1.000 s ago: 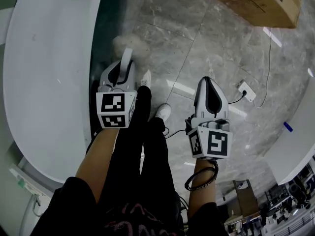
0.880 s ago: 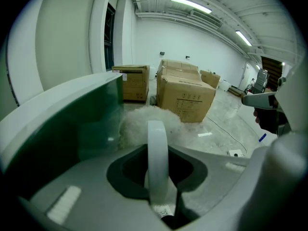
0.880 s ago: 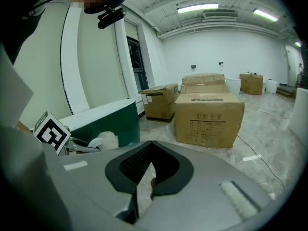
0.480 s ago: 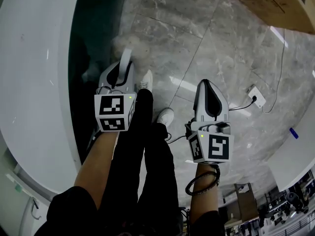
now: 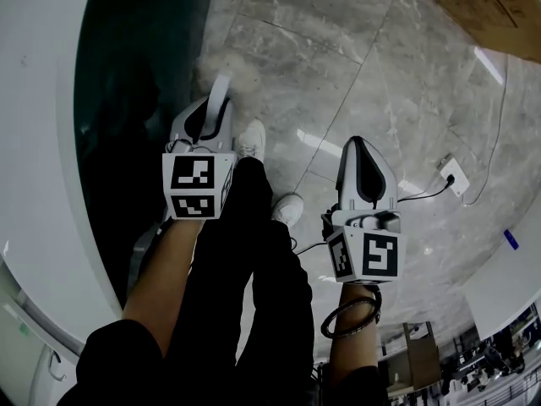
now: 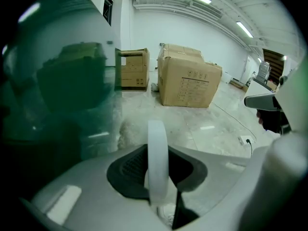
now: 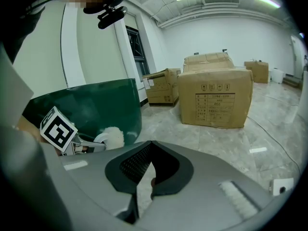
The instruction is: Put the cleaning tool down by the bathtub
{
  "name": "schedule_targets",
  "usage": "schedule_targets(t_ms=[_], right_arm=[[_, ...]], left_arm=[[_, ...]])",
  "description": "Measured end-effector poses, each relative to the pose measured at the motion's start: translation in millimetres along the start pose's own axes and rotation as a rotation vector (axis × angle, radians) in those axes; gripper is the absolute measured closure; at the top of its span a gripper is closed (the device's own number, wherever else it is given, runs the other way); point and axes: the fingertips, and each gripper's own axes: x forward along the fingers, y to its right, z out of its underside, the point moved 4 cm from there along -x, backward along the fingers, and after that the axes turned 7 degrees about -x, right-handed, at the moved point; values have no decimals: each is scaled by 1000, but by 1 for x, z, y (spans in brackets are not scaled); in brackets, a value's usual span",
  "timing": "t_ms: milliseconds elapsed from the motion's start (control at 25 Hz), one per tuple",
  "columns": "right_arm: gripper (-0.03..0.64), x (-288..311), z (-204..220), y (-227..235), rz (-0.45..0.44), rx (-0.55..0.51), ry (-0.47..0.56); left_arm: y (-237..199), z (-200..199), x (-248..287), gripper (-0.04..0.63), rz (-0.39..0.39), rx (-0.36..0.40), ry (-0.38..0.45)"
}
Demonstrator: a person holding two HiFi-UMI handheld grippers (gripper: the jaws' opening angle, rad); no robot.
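The step in hand looks like the final lowering of the cleaning tool (image 5: 219, 91), so the thing to do well is bring it down slowly at the foot of the bathtub (image 5: 51, 159). Let the fluffy head (image 5: 221, 68) settle on the floor (image 5: 338, 49) first, then tip the handle (image 6: 157, 148) over. Part the jaws only once the tool's weight is off them, or it will drop and skid on the smooth marble. The left gripper (image 5: 210, 123) is clamped on the white handle, which stands up between its jaws in the left gripper view. The head sits at 12 o'clock from the jaws, just beside the tub's dark green wall at 9 o'clock (whether the fluff already touches the floor cannot be told). The left forearm reaches straight down and forward beside the person's leg, with the marker cube facing up and a white shoe (image 5: 250, 139) just at its 3 o'clock, so the handle should be laid away from the foot. The right gripper (image 5: 359, 145) hangs at 3 o'clock, well apart from the tool. Its jaws are together on nothing, it points forward over bare floor toward the cardboard boxes (image 7: 215, 97) at 12 o'clock, and it has no part in this step.
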Motion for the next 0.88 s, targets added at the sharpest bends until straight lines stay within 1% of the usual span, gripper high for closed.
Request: schedule_targets(t_ms=[120, 240, 440, 560, 880], right_arm=[[595, 13, 19, 2, -4, 5, -13], [594, 24, 39, 4, -14, 13, -43], [595, 47, 67, 5, -24, 25, -42], [595, 61, 79, 7, -27, 26, -17], [594, 94, 115, 12, -39, 28, -34]], left_arm=[[-2, 10, 17, 517, 1, 20, 1], [-5, 24, 35, 517, -2, 24, -10], [-13, 51, 66, 517, -12, 12, -27], [-16, 67, 83, 517, -8, 18, -35], [-26, 101, 125, 517, 6, -14, -52]])
